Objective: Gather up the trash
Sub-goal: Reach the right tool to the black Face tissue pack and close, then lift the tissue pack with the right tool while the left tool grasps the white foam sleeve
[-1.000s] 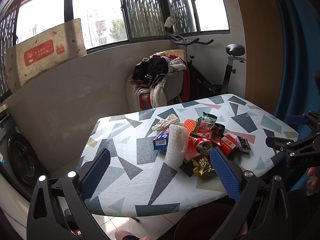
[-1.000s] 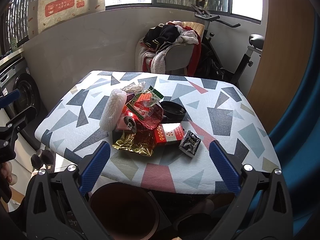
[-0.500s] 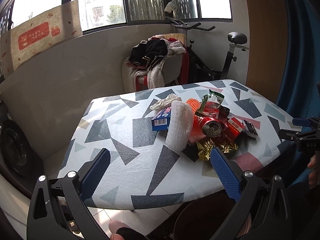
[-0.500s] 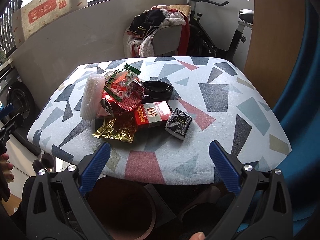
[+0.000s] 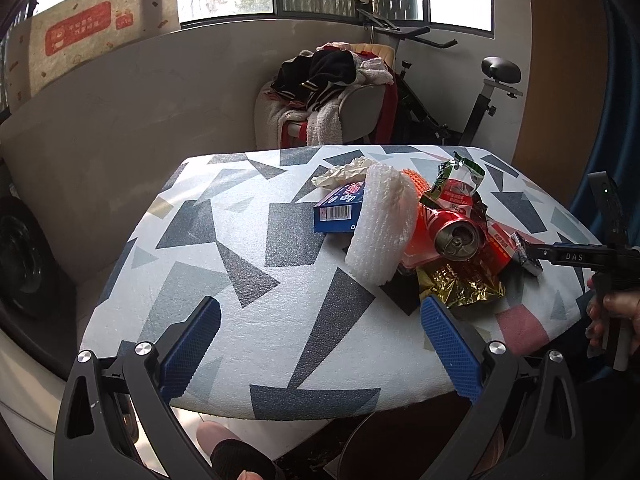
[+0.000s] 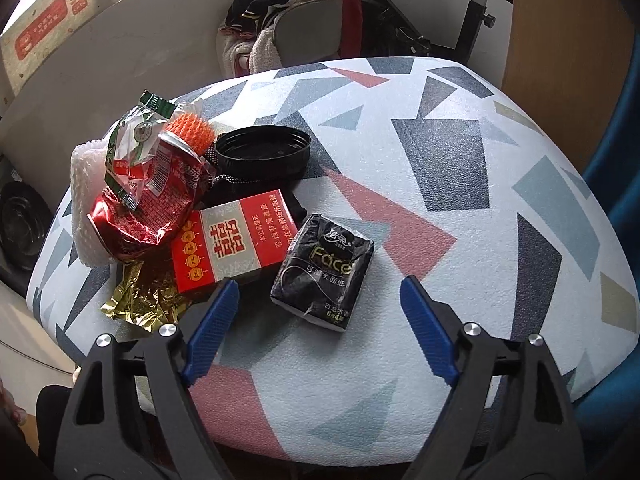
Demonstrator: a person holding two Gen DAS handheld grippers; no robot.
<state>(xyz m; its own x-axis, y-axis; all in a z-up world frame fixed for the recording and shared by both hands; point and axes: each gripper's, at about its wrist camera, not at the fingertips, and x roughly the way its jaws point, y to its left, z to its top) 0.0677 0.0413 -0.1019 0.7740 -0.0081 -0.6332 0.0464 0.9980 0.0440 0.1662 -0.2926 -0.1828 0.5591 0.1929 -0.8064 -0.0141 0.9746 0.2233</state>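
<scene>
Crinkled foil, crushed metal and glossy card lie heaped near one edge of the foam-textured surface (image 6: 460,208), probably gathered there so each piece can be picked off in turn. The right tool (image 6: 318,322) has just been narrowing its jaws; they stand apart and empty, straddling the soft black tissue pack (image 6: 324,270), seemingly the first pick. Touching it is a stiff red cigarette box (image 6: 236,242), with a dented red can (image 6: 144,204), a round black lid (image 6: 262,154) and gold foil (image 6: 140,300) close by. The left tool (image 5: 320,322) hangs wide open, holding nothing, short of a ribbed white foam sleeve (image 5: 382,228) and blue box (image 5: 340,210).
</scene>
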